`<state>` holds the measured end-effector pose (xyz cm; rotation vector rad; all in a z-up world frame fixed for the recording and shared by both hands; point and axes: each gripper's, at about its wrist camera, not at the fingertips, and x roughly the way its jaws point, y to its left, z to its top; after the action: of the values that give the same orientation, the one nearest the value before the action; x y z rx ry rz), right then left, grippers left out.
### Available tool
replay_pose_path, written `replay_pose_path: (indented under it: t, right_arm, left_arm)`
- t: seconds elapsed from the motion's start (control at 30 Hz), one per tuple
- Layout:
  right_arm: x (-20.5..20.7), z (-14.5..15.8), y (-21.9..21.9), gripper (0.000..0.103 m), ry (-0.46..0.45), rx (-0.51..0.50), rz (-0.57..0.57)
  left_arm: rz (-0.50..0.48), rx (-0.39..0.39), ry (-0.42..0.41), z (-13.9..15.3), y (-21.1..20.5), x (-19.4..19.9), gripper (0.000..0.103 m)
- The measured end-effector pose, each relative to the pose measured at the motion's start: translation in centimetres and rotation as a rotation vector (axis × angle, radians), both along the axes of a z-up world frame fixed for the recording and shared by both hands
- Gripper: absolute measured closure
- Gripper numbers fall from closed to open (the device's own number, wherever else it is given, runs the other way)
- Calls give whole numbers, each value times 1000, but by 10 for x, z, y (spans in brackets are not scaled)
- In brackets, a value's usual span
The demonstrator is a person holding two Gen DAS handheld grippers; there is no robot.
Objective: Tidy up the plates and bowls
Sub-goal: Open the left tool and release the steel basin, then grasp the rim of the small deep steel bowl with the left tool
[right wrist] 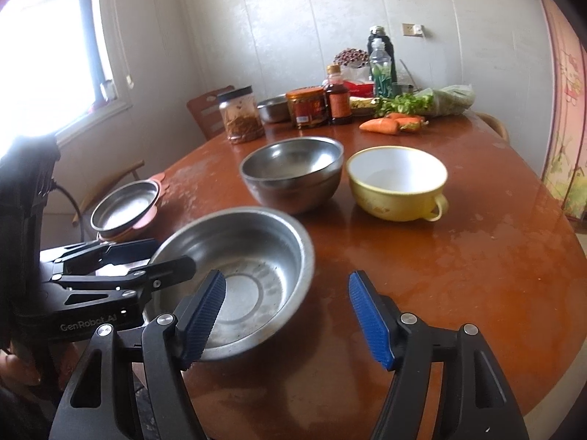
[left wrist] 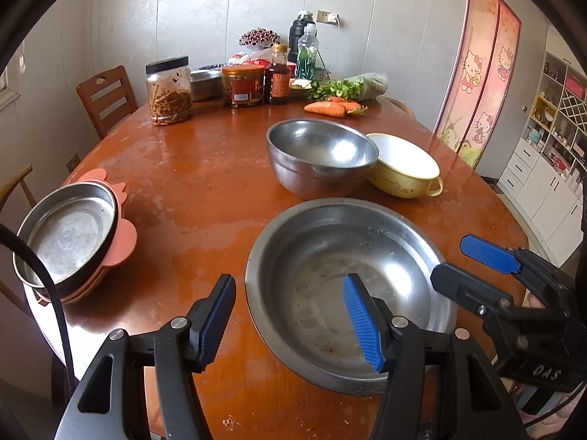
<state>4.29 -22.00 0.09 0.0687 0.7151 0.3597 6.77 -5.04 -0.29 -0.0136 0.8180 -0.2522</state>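
Note:
A wide steel basin [left wrist: 330,286] [right wrist: 249,275] rests on the brown table [left wrist: 205,190] near its front edge. My left gripper [left wrist: 290,324] [right wrist: 172,255] is open astride the basin's left rim, one finger over the inside, and its pads do not press the metal. My right gripper [right wrist: 286,315] [left wrist: 451,258] is open at the basin's right rim in the same way. Behind the basin stand a smaller steel bowl [left wrist: 323,157] [right wrist: 293,176] and a yellow handled bowl [left wrist: 403,168] [right wrist: 396,183]. A steel plate [left wrist: 69,234] [right wrist: 124,205] lies on stacked pink plates at the left.
At the table's far end are a jar [left wrist: 169,91], a red-lidded tub [left wrist: 243,86], bottles [left wrist: 278,77], a small steel bowl [left wrist: 205,84], carrots [left wrist: 326,108] and greens [left wrist: 345,88]. A wooden chair [left wrist: 106,99] stands at the back left. A cable [left wrist: 44,278] crosses the plate stack.

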Motion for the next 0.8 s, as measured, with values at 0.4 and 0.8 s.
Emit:
replay_pose_path:
  t: [0.4, 0.8]
  right_arm:
    - [32, 8, -10, 31, 19, 66, -45]
    - [98, 8, 11, 31, 77, 73, -29]
  left_arm:
    - [71, -56, -17, 15, 20, 26, 39]
    - [75, -33, 5, 32, 22, 100, 39]
